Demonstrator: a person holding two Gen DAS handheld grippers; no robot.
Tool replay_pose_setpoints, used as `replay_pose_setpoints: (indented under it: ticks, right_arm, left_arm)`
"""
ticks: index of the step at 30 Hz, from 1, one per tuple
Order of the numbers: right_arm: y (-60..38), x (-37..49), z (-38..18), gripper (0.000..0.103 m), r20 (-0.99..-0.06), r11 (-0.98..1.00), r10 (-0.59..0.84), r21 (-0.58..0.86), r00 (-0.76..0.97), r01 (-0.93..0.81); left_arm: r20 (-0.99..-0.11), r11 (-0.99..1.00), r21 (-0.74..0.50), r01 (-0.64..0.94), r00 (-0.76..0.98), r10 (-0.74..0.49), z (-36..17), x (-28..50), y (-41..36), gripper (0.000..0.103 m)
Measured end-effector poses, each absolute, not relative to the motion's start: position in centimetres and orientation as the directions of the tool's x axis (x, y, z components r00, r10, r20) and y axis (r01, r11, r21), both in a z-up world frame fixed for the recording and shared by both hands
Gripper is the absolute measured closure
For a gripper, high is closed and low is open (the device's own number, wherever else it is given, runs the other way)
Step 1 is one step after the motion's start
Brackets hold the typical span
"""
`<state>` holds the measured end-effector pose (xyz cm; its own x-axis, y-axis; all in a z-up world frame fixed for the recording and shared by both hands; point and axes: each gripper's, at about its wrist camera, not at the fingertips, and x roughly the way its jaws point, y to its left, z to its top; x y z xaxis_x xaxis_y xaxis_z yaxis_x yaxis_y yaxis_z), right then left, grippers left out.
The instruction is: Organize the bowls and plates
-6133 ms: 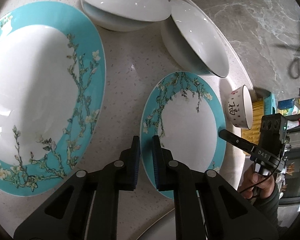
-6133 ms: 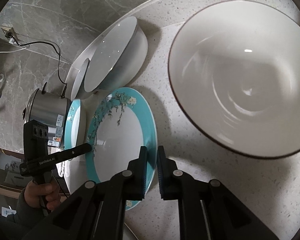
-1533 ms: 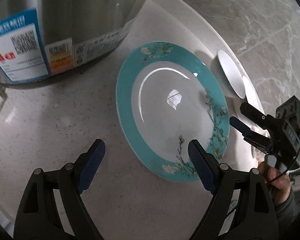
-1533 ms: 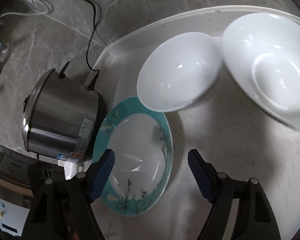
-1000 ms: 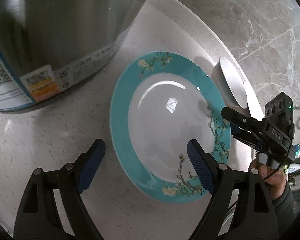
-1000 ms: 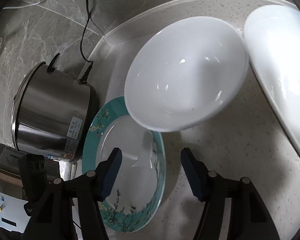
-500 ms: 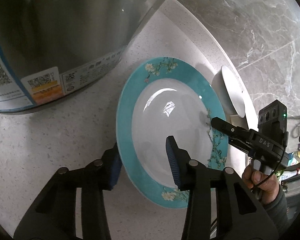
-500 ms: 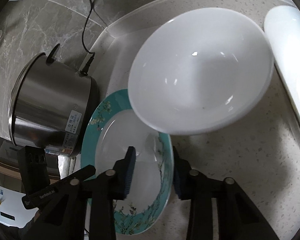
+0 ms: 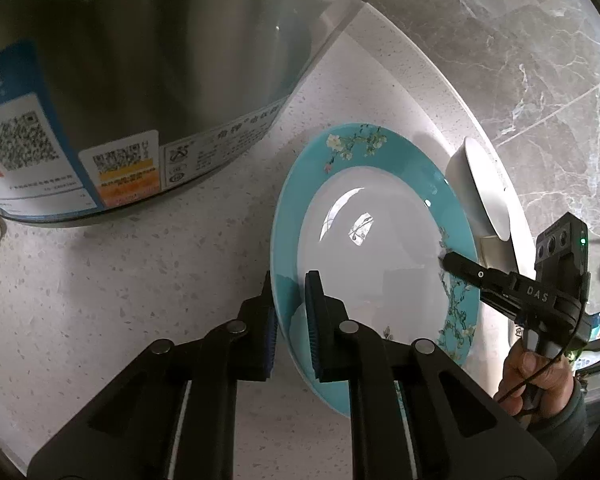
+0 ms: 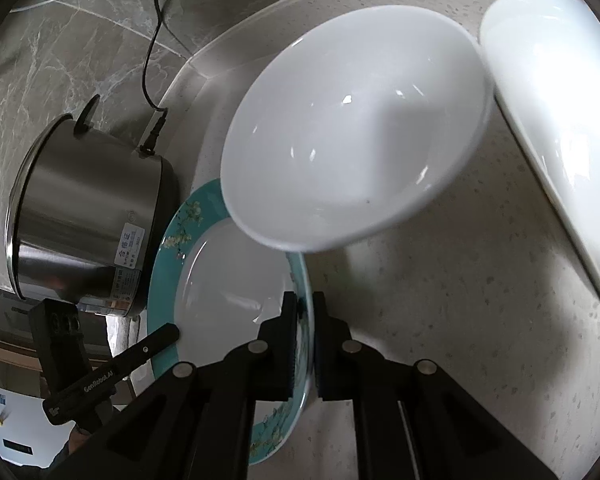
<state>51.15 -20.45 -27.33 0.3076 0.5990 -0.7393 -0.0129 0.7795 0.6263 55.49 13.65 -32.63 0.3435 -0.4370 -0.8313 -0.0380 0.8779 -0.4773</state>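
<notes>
Now both jaws just closed: left hand-held gripper (image 9: 291,322) & right hand-held gripper (image 10: 304,344) clamp teal plate (image 9: 374,240) rim; only right view shows white bowl (image 10: 352,128).

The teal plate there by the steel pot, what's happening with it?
A person has both grippers clamped on the teal plate, which lies on the speckled counter beside the steel pot. The left gripper has its near rim, the right gripper the opposite rim; both sets of jaws just closed. A white bowl sits beside it.
</notes>
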Motion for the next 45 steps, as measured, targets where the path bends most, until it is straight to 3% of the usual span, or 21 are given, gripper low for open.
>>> replay_pose_setpoints:
  ticks: [29, 45]
  right_arm:
    - [-21.4, 46.6, -26.8, 0.094, -0.769, 0.813, 0.563, 0.581, 0.302, -0.037]
    - [-21.4, 47.2, -26.9, 0.088, -0.777, 0.815, 0.564, 0.578, 0.28, -0.039]
  left_arm:
    - [-0.831, 0.875, -0.483, 0.028, 0.301, -0.468, -32.8, 53.8, 10.6, 0.092]
    - [-0.853, 0.889, -0.457, 0.022, 0.273, -0.445, -32.5, 55.8, 10.4, 0.09]
